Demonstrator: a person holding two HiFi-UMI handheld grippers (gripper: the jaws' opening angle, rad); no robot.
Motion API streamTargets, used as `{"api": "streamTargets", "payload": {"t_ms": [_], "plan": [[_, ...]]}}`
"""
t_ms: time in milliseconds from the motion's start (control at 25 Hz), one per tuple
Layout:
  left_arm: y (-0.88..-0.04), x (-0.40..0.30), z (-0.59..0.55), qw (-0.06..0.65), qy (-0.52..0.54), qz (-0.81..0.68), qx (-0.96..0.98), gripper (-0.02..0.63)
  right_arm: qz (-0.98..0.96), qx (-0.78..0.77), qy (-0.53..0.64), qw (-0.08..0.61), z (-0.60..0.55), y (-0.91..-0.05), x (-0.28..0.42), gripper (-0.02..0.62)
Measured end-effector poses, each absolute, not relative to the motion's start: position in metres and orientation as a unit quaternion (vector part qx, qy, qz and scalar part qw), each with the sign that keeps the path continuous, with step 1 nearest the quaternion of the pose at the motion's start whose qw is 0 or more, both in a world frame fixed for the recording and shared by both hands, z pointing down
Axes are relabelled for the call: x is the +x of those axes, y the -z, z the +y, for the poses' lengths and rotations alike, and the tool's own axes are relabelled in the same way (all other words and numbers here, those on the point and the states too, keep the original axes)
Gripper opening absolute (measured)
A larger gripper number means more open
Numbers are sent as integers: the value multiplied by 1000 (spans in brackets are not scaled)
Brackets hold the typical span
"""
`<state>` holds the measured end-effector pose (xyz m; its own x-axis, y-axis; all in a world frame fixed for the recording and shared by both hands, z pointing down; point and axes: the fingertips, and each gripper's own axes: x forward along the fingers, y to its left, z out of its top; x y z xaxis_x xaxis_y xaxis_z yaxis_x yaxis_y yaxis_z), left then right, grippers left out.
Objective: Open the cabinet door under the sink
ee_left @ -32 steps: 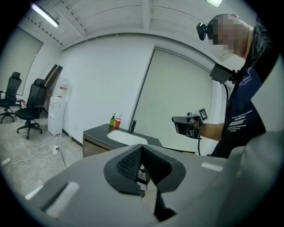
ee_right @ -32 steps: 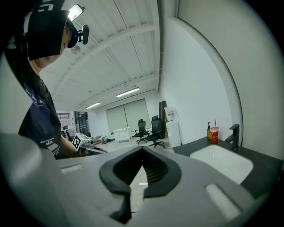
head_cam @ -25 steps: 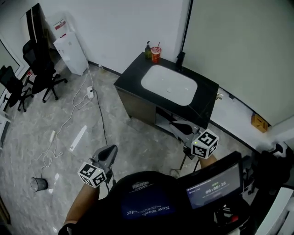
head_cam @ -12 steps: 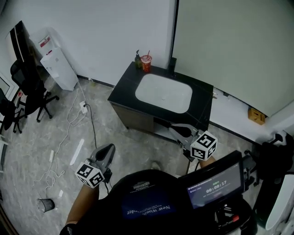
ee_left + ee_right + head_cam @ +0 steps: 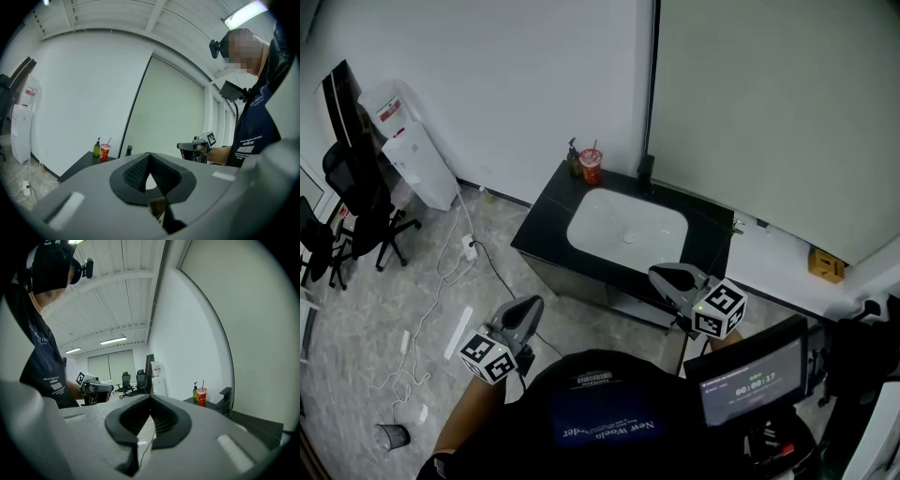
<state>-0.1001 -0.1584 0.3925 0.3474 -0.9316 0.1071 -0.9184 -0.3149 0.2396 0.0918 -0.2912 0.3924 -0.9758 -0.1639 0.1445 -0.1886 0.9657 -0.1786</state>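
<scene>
The sink cabinet (image 5: 565,279) has a black counter (image 5: 540,228) and a white basin (image 5: 627,232); it stands against the wall, and its front under the counter is seen only edge-on. My left gripper (image 5: 530,302) hangs shut and empty over the floor, short of the cabinet's left front. At the counter's front right edge my right gripper (image 5: 656,273) is also shut with nothing held. In the left gripper view the jaws (image 5: 149,157) meet, with the counter (image 5: 82,164) beyond. The right gripper view shows its closed jaws (image 5: 150,398) level with the counter (image 5: 253,420).
A green bottle (image 5: 574,159), a red cup (image 5: 591,167) and a black faucet (image 5: 645,172) stand at the counter's back. A water dispenser (image 5: 417,159), office chairs (image 5: 356,202), floor cables (image 5: 441,281) and a small bin (image 5: 391,435) lie left. A screen (image 5: 753,384) hangs at my chest.
Both grippers have moved toward the cabinet; the right one now reaches the counter's front edge. The cabinet shows lower and nearer in the head view. Both stay shut.
</scene>
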Motion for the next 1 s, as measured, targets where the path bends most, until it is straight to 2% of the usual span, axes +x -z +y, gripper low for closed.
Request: {"api": "streamTargets", "payload": {"t_ms": [560, 1000], "plan": [[-394, -102, -270, 127, 33, -471, 872, 0, -978, 171, -100, 61, -348, -402, 89, -2], [-379, -162, -380, 138, 54, -362, 920, 0, -949, 291, -109, 48, -417, -387, 33, 0]]}}
